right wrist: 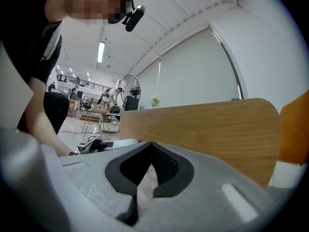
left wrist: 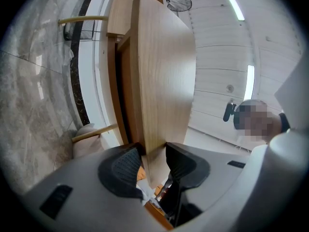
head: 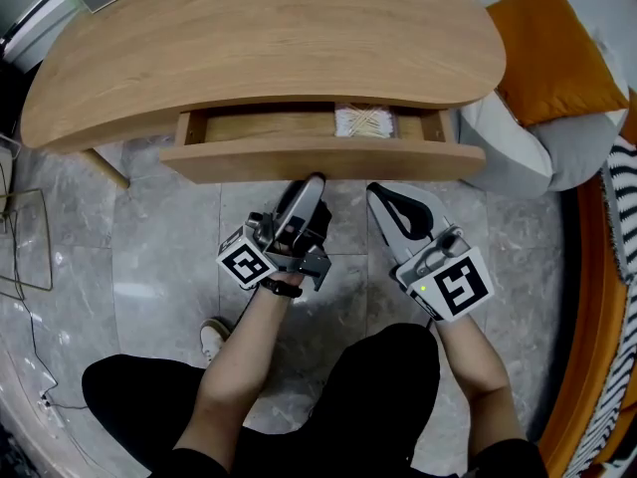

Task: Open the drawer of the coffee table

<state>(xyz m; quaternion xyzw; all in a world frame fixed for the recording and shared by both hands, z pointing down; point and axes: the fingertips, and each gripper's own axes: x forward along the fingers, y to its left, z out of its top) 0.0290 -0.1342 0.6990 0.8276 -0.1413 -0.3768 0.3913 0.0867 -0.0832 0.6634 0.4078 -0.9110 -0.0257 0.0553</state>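
The shallow light-wood drawer (head: 318,159) stands partly pulled out from under the oval wooden desk (head: 269,38). The left tool (head: 311,185) clamps the lower edge of its front panel. The right tool (head: 383,197) hangs just beside it, closed and empty. With so shallow a bite, a hard tug could slip the pads off, and overpulling could drop the drawer.

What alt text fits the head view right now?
The drawer of the wooden table stands partly open, with the left gripper clamped on its front. The right gripper hangs beside it, shut and empty.
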